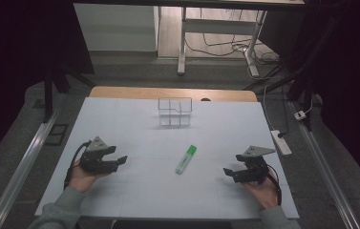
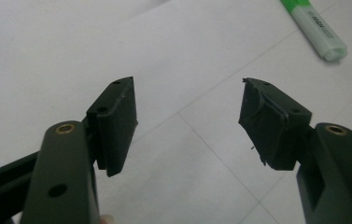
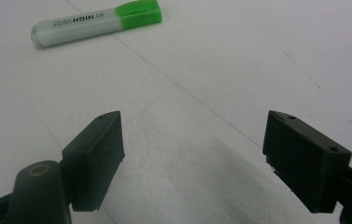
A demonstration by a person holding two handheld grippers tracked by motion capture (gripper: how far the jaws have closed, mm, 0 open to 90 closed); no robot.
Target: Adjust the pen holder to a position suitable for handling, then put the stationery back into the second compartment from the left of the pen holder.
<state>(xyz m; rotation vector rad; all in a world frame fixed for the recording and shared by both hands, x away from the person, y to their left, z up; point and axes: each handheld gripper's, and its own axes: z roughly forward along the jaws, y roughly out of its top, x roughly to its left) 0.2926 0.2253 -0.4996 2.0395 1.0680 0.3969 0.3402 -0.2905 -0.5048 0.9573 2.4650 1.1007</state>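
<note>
Nothing appears to be begun: the green highlighter (image 1: pixel 186 159) lies untouched on the white table (image 1: pixel 120 119) between the left gripper (image 1: pixel 120 161) and right gripper (image 1: pixel 228 172), both held empty with jaws spread, while the clear compartment organizer (image 1: pixel 174 112) stands farther off, seemingly empty.

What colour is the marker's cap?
Bright green, on a pale body; the marker shows best in the right gripper view.

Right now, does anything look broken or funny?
Yes. In the left gripper view, the black padding on one jaw of the left gripper looks torn and ragged at its edges. The highlighter just lies flat on the table.
</note>
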